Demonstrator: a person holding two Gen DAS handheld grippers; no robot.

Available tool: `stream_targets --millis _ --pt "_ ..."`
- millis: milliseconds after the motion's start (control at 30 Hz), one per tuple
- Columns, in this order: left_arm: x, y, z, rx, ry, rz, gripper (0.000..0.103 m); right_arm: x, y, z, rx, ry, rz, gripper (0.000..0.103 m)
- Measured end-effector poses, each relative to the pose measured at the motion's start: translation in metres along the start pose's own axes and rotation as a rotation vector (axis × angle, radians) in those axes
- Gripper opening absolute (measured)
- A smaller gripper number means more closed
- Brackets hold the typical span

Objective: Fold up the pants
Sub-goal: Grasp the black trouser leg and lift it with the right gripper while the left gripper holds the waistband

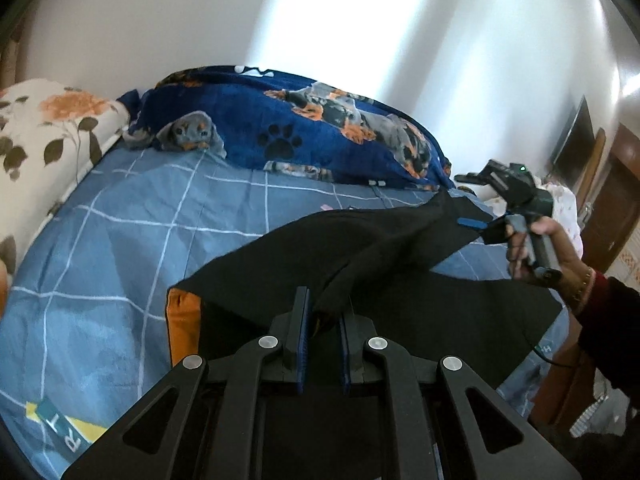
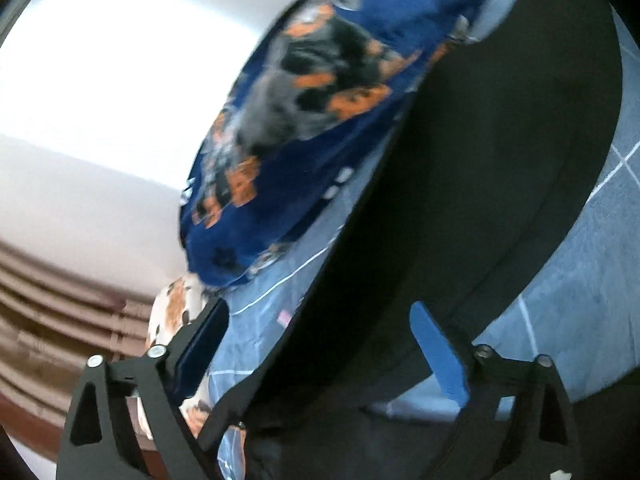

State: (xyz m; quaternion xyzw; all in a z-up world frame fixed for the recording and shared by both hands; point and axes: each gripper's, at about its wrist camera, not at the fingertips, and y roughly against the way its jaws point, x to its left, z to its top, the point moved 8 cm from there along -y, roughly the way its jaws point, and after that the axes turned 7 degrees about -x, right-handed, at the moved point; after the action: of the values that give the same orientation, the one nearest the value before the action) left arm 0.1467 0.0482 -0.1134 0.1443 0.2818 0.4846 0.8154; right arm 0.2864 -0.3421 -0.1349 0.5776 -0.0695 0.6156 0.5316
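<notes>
Left gripper (image 1: 324,320) is clamped on a bunched fold of the black pants (image 1: 360,264), low centre of the left wrist view. Keep that pinch firm and don't let the bunch slide.

Right gripper (image 2: 320,344) stands wide, jaws apart with the pants edge running between them; the pads don't look pressed on the cloth, so treat it as not gripped. In the left view it sits at right of frame, in your hand (image 1: 548,252).

Seat the fabric edge deep between the right pads before closing, then carry both ends level so the fold lands square on the bed (image 1: 120,240).

Pants: plain black, thin and floppy, draped from lower centre to the right of frame, partly lifted off the blue checked sheet. Orange patch (image 1: 184,320) shows at the lower left corner; can't tell whether it's lining.
</notes>
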Motion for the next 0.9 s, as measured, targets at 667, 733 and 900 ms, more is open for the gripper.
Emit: stream_targets --millis 667,733,900 --pt "0.012 -0.003 -0.003 0.032 0.077 0.007 0.015 -0.032 0.027 -0.004 -0.012 -0.015 -0.018 0.004" --pt "0.012 -0.004 -0.005 0.040 0.077 0.008 0.015 -0.030 0.047 -0.014 -0.033 0.006 -0.004 0.004" --pt "0.011 -0.004 -0.007 0.047 0.088 0.006 0.015 -0.027 0.056 -0.001 -0.029 -0.032 0.033 0.015"
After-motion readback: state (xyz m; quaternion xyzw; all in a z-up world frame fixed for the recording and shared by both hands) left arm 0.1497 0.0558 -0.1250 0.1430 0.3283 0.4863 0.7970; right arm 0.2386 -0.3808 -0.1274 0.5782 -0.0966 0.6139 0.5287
